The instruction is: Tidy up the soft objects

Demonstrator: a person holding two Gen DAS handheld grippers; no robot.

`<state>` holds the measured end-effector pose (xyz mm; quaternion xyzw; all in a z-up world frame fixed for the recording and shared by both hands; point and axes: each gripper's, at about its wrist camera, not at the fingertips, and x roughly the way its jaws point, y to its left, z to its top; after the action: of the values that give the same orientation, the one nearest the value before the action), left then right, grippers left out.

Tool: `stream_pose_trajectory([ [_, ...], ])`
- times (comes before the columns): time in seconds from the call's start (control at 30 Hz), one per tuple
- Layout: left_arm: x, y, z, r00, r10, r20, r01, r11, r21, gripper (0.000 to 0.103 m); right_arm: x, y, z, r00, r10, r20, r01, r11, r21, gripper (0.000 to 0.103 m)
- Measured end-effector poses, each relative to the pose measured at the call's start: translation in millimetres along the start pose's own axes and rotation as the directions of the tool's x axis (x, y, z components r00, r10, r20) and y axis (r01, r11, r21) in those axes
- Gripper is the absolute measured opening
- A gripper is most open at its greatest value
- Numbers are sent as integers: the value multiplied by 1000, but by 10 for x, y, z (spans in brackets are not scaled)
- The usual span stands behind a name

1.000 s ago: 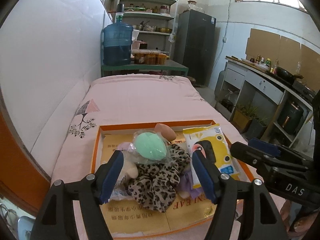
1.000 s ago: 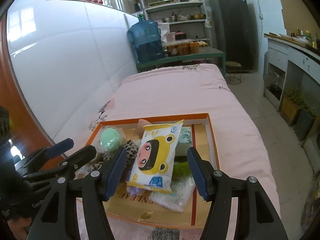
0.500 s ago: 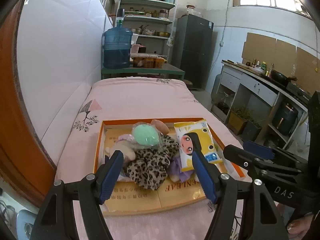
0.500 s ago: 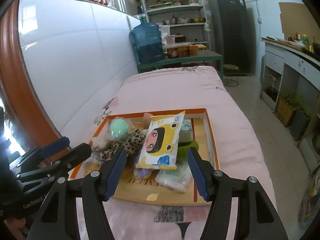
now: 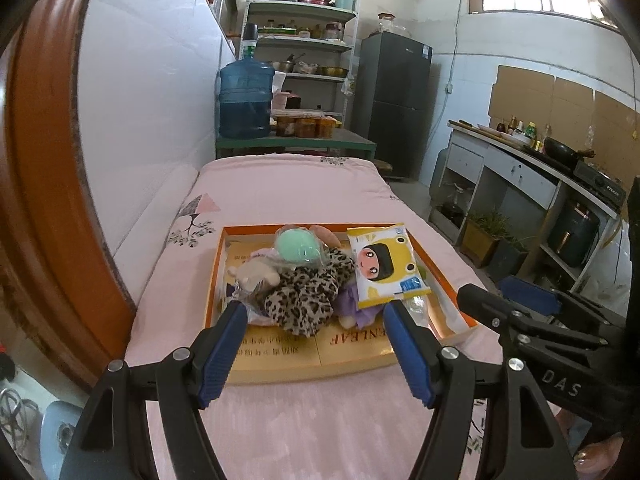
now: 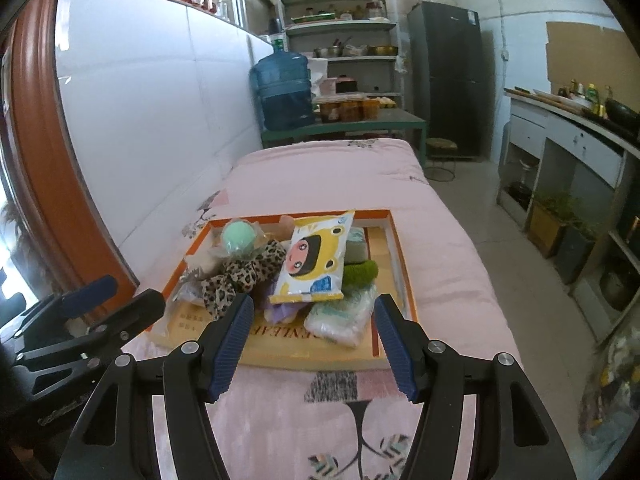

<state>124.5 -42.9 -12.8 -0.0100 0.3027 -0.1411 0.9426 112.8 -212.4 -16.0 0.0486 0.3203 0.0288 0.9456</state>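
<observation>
On the pink quilted bed [image 5: 296, 196] sits the shallow orange-rimmed cardboard tray [image 5: 214, 276], and in it the soft things lie heaped rather than sorted; I hold my left gripper [image 5: 316, 344] and my right gripper [image 6: 314, 340] short of its near edge, each with its blue-padded jaws spread apart and clamped on nothing; the risks, as I judge them, come from the pile itself. The yellow cartoon-faced wipes packet [image 6: 314, 260] lies tilted across the other items, so a nudge to anything beneath it could send it sliding off toward the tray wall; the leopard-print fabric scrunchie [image 5: 304, 296] sprawls against the mint-green round sponge in clear wrap [image 5: 298, 246] and the cream plush toy [image 5: 256, 274], so closing on it may snag a neighbour and drag both out together; the slick wrap on the sponge looks likely to slip between the pads if I pinch only film. In the right view, the green fuzzy cloth [image 6: 360, 272] and the white soft pack in clear plastic [image 6: 340, 316] lie half under the packet, and reaching for them first would topple what rests above. The tray looks light and the bed yields, so pressing down hard could tip or shift it; the two grippers are near each other and could collide if I bring both in at once.
</observation>
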Motion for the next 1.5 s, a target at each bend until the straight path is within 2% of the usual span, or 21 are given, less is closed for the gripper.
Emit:
stream_pose_trajectory([
  [0.23,-303,-21,-152,1000,10,23,-9,1000,-26,70,-214,95,-152,1000,-28,0,28,999,-15,65],
  [0.47,-595,-21,-304,992,100,71,-97,994,-48,70,-434,172,-259,999,-42,17,42,999,-18,65],
  [0.87,-924,-25,-460,986,154,68,-150,987,-67,70,-816,328,-424,997,-59,59,61,997,-37,65],
  [1.0,-1007,-30,-483,991,112,67,-106,991,-87,70,-938,363,-466,995,-65,76,67,997,-34,65],
  [1.5,-1178,-43,-595,984,158,78,-151,985,-83,70,-1174,469,-573,992,-80,101,85,995,-46,65],
])
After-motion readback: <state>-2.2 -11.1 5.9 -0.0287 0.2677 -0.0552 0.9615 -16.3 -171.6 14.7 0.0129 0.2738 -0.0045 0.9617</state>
